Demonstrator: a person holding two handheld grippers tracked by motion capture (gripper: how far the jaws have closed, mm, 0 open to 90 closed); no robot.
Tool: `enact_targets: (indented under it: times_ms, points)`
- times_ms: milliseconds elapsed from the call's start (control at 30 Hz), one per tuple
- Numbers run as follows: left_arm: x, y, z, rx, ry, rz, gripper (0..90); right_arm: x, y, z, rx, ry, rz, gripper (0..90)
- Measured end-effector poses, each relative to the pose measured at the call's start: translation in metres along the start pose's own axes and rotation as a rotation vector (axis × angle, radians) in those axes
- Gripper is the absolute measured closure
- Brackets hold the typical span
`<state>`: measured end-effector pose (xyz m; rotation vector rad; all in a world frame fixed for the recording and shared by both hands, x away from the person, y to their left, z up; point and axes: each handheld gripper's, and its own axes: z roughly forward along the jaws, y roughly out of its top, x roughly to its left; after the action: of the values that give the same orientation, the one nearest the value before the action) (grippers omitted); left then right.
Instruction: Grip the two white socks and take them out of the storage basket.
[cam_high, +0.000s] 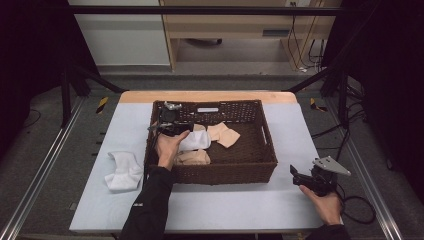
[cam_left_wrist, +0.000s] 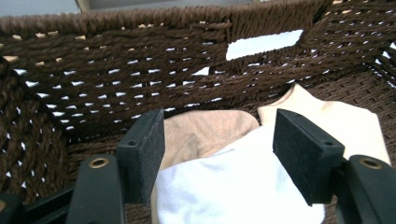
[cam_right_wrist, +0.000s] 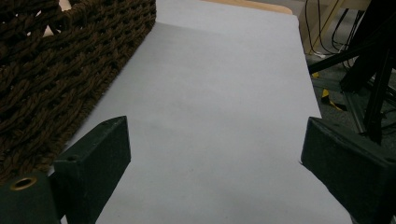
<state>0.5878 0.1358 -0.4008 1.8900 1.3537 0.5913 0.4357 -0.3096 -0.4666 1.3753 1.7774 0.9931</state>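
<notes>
Spreading wide inside the basket (cam_high: 265, 150), the left gripper (cam_left_wrist: 219, 140) has its fingers (cam_left_wrist: 142, 154) apart over a white cloth (cam_left_wrist: 233, 186) that lies between them unpinched, while the right gripper (cam_right_wrist: 215, 158) rests beside the basket's right front corner with its fingers (cam_right_wrist: 100, 154) spread over the bare counter (cam_right_wrist: 210, 93), holding nothing. Beyond the white cloth, still in the basket, lie beige cloths (cam_left_wrist: 210, 130) toward its far wall; another white cloth (cam_high: 122, 170) lies on the counter left of the basket.
</notes>
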Motion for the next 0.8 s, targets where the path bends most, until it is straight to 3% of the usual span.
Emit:
enact_targets:
  times_ms: [33,133,167,367,500,633,800]
  points:
    - [0.001,-0.002,0.003,0.018,0.008,0.023,32.6,0.000,0.000,0.000,-0.001,0.001,0.000,8.6]
    - [0.002,-0.005,0.007,0.041,-0.001,0.015,31.2,0.000,0.000,0.000,0.000,0.003,-0.002,9.1]
    - [0.004,-0.007,0.010,0.070,-0.015,0.003,31.2,0.000,0.000,0.000,0.000,0.003,-0.002,9.1]
    - [0.009,-0.015,0.016,0.140,-0.003,0.011,36.0,0.000,0.000,0.000,0.002,0.001,-0.006,9.1]
    - [0.011,-0.018,0.018,0.153,0.009,0.007,39.8,0.001,0.000,0.000,0.001,0.003,-0.004,9.3]
    - [0.012,-0.019,0.021,0.165,0.033,0.049,42.7,0.000,0.000,0.000,0.001,0.004,-0.004,9.3]
    - [0.013,-0.021,0.027,0.196,0.022,0.029,45.2,0.001,0.000,0.001,0.003,0.007,-0.005,9.3]
